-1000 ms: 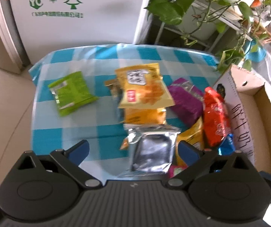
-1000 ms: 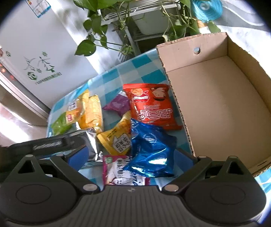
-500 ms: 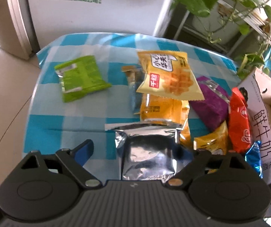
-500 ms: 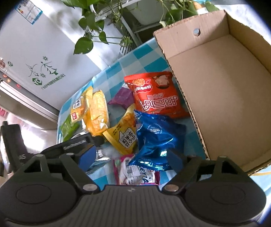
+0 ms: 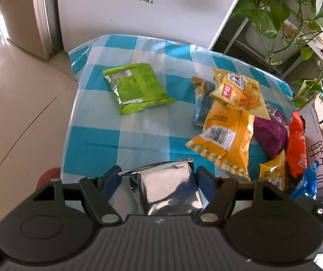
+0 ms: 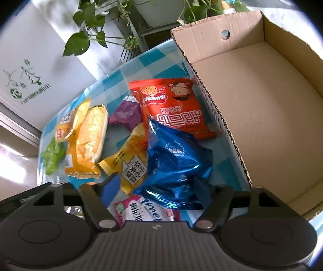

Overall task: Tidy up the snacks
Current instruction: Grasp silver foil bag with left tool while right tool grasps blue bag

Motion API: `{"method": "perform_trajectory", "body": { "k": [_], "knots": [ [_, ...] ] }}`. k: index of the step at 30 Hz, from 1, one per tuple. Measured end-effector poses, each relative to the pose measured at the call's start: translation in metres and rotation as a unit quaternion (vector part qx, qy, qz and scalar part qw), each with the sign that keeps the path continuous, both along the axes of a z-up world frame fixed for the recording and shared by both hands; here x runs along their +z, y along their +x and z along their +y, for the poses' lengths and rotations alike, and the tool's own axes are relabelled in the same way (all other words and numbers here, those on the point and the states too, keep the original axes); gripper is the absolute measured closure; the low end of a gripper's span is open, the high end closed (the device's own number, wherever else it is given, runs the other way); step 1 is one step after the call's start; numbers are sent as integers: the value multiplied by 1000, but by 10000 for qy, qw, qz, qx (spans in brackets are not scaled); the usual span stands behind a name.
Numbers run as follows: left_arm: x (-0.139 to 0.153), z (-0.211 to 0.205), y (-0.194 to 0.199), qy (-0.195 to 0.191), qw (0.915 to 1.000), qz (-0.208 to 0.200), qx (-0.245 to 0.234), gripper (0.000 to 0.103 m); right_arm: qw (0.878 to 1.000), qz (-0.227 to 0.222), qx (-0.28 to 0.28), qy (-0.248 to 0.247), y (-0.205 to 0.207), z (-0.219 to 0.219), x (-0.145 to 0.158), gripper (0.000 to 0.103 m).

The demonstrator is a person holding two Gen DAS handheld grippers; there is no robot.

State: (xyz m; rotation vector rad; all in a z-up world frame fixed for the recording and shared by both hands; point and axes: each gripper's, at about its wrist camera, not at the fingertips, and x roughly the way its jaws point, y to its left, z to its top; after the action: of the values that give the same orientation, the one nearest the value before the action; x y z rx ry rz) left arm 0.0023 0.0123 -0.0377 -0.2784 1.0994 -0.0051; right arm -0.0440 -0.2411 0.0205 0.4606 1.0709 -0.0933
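My left gripper (image 5: 159, 178) has closed on a silver foil snack bag (image 5: 168, 189) and holds it above the table's near edge. My right gripper (image 6: 155, 187) has its fingers around a blue foil snack bag (image 6: 175, 164), touching it on both sides. An empty cardboard box (image 6: 263, 103) stands at the right. On the checked tablecloth (image 5: 139, 135) lie a green bag (image 5: 136, 88), yellow bags (image 5: 227, 135), a purple bag (image 5: 269, 133), a red bag (image 6: 172, 108) and a pink-white bag (image 6: 143, 210).
A white appliance (image 5: 139, 11) stands behind the table. Potted plants on a rack (image 6: 139, 6) hang over the back right. Tiled floor (image 5: 14, 90) lies left of the table. The box's printed side wall (image 5: 319, 153) borders the snack pile.
My left gripper closed on the silver bag and lifted it off the pile toward me. My right gripper moved forward and narrowed around the blue bag.
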Motion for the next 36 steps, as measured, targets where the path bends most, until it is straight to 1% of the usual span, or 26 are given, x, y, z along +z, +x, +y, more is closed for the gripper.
{"method": "perform_trajectory", "body": {
  "k": [3,6,7,9,11,13,15,19,22,25,27,28,29,30,32,34,36],
  "knots": [
    [2,4,-3,-136,9999,18,-87,30,9997,-18,236,74,0,4,0,32],
    [7,7,-7,-171,9998,-38,-139,26,9961,-84,483,738,-3,1,1,33],
    [8,8,-8,-159,9997,-67,-150,25,9952,-116,498,836,-4,0,3,33],
    [12,9,-10,-131,9997,-127,-172,23,9968,-171,405,668,-4,-1,6,30],
    [14,10,-11,-139,9996,-152,-178,19,9979,-125,214,599,-4,-5,5,21],
    [14,8,-11,-150,9996,-125,-221,18,9982,-33,-22,605,-3,-7,3,13],
    [12,5,-11,-128,9995,-76,-267,17,9983,29,-173,554,-2,-9,1,13],
    [5,-4,-12,-43,9993,11,-364,14,9975,89,-421,565,3,-7,-6,7],
    [-2,-10,-13,63,9992,99,-389,14,9973,117,-592,429,8,-4,-11,4],
    [-4,-17,-15,157,9986,62,-494,11,9964,186,-741,359,11,-2,-15,3],
    [-6,-22,-15,269,9980,35,-573,8,9956,202,-828,383,12,-3,-19,3],
    [-7,-24,-15,346,9977,-14,-588,8,9957,175,-818,399,12,-3,-21,7],
    [-7,-25,-16,423,9974,-50,-585,8,9960,185,-765,430,13,-3,-23,13],
    [-7,-25,-16,502,9971,-60,-577,8,9961,222,-694,498,14,-2,-26,14],
    [-7,-22,-17,642,9966,-40,-512,9,9967,216,-517,579,13,1,-27,23],
    [-5,-14,-17,545,9977,-40,-408,11,9982,170,-252,525,13,7,-25,25],
    [-4,-7,-17,442,9985,-36,-320,11,9989,131,17,449,11,14,-22,26]
  ]
}}
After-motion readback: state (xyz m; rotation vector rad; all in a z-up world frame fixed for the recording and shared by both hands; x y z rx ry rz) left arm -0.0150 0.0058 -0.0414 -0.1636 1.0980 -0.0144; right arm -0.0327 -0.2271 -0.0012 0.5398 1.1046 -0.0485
